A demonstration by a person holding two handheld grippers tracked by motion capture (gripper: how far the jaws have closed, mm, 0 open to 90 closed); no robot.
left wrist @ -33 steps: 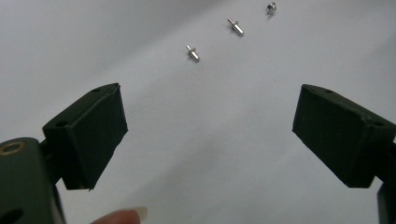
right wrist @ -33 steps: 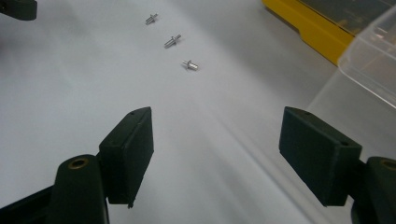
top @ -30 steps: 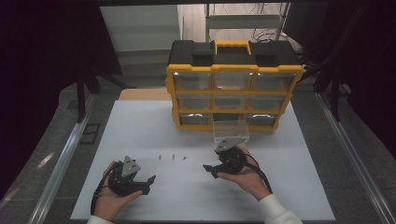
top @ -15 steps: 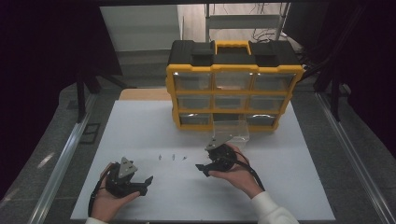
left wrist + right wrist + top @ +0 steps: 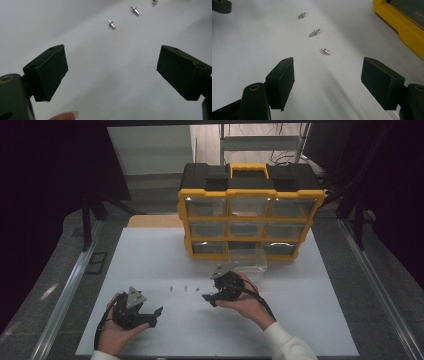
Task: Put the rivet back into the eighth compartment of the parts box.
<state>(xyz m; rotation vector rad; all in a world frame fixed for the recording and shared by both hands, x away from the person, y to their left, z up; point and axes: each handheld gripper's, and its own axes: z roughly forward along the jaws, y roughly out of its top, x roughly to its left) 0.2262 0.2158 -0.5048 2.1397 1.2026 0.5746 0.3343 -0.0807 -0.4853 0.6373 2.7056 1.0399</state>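
3 metal pins [image 5: 325, 51] on table; L tongs [image 5: 112, 72], R tongs [image 5: 327, 80] both released.

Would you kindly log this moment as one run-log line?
right claw: open, nearest pin ahead, untouched | left claw: open, empty | three pins on white table | clear drawer pulled out

We count three metal pins [image 5: 314, 32], one yellow drawer organizer [image 5: 248, 212], one pulled-out clear drawer [image 5: 247, 260], and two grippers [image 5: 207, 296].
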